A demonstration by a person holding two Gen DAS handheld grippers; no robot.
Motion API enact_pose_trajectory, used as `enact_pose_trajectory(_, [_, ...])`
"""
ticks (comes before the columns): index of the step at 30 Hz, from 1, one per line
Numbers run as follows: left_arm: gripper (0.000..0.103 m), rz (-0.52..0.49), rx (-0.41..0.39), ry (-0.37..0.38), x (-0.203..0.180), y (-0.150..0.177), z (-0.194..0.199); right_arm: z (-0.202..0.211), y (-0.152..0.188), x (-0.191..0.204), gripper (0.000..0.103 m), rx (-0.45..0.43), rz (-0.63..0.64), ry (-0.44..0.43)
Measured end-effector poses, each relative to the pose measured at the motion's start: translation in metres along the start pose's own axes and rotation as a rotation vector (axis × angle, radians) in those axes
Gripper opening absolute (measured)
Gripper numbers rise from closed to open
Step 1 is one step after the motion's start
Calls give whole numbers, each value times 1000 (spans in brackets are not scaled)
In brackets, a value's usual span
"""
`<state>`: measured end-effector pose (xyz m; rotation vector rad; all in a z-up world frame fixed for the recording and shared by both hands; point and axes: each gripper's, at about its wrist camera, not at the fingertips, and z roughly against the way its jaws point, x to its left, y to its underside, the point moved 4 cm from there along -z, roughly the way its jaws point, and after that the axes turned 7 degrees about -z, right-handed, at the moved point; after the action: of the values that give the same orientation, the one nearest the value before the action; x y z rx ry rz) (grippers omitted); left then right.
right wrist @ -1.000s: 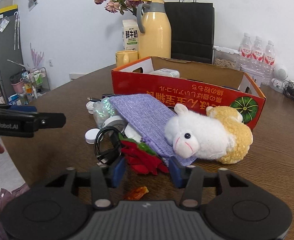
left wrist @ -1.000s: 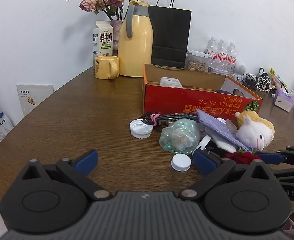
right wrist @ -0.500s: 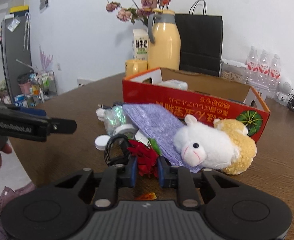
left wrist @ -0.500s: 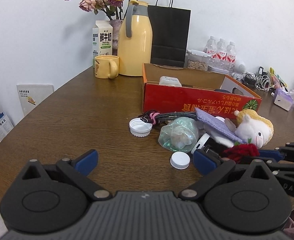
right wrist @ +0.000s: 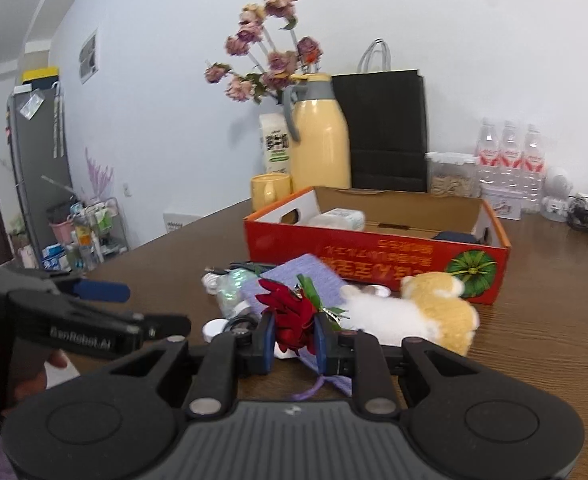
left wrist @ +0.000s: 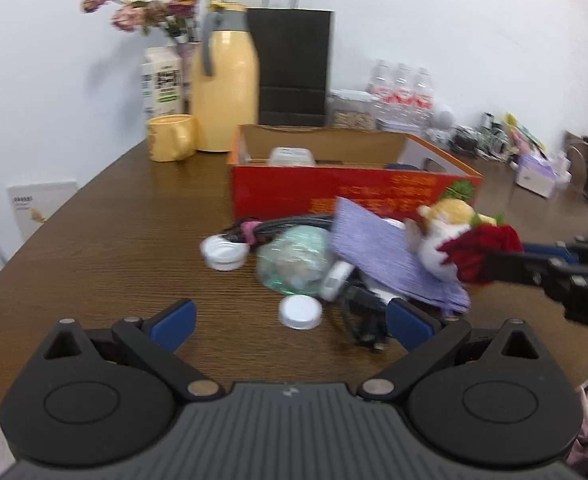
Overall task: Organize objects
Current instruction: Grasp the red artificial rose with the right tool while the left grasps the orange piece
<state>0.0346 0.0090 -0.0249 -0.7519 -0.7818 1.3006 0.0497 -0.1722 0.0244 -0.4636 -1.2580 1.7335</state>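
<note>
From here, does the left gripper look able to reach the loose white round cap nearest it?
Probably yes. The left gripper stands open, and the white round cap lies on bare wooden table between its fingers, nothing over it. A black cable beside it might get nudged.

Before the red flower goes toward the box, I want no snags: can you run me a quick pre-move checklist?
1. Grip: right gripper has just closed and is shut on the red artificial flower. Ok.
2. Flower clear of the pile: it is lifted above the purple cloth in the left wrist view. Ok.
3. Anything trailing from the flower: cannot tell, its lower part is hidden.
4. Room in the red cardboard box: a white container sits at one end, bare floor beside it. Ok.
5. Left gripper out of the way: open, low over the table, holding nothing. Ok.
</note>
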Motion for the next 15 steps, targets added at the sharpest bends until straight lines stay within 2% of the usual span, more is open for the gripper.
enact_pose_trajectory(3, [100,-43,4,57,-20,1,-1,5,1,-11,19,-6,-21,33])
enact_pose_trajectory(7, [82,-112,24,122,-52,6,-4,10,5,-22,19,-3,-31,55])
enact_pose_trajectory(8, [74,-124,32,135,-58,7,-5,10,6,-24,19,0,-30,59])
enact_pose_trajectory(12, [61,-138,56,180,-75,10,-12,14,11,-32,19,10,-31,63])
enact_pose_trajectory(15, [58,-141,75,209,-85,11,-18,15,14,-37,19,13,-32,59])
